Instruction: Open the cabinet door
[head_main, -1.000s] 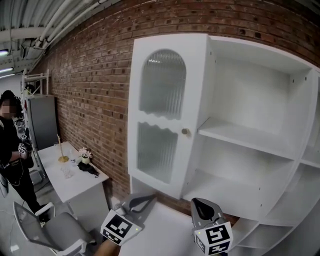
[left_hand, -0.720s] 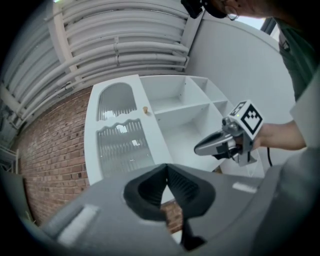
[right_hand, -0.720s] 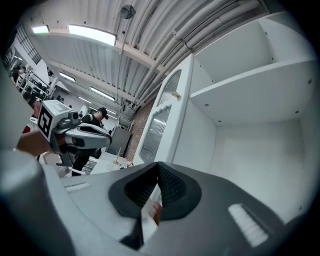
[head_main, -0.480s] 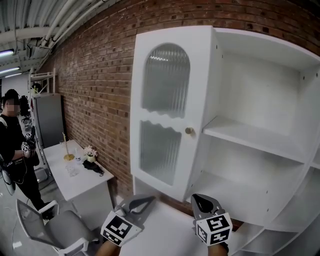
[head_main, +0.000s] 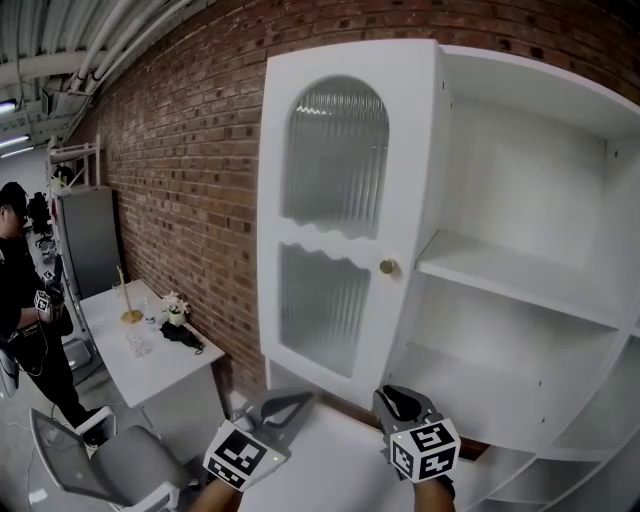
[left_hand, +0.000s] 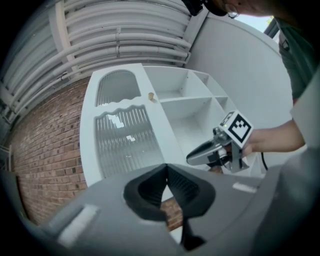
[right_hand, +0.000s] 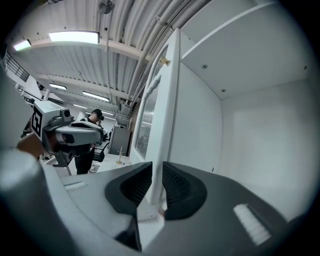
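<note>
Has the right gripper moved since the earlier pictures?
Yes. Head view: the right gripper shifted left, from under the open shelf to just below the corner of the cabinet door. Its jaws have just been opening, with the door's edge between them.

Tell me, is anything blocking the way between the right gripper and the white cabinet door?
Nothing visible does. The right gripper, whose jaws have just been opening, is at the bottom corner of the cabinet door; the door's edge lines up with the gap, though whether inside it I cannot tell.
</note>
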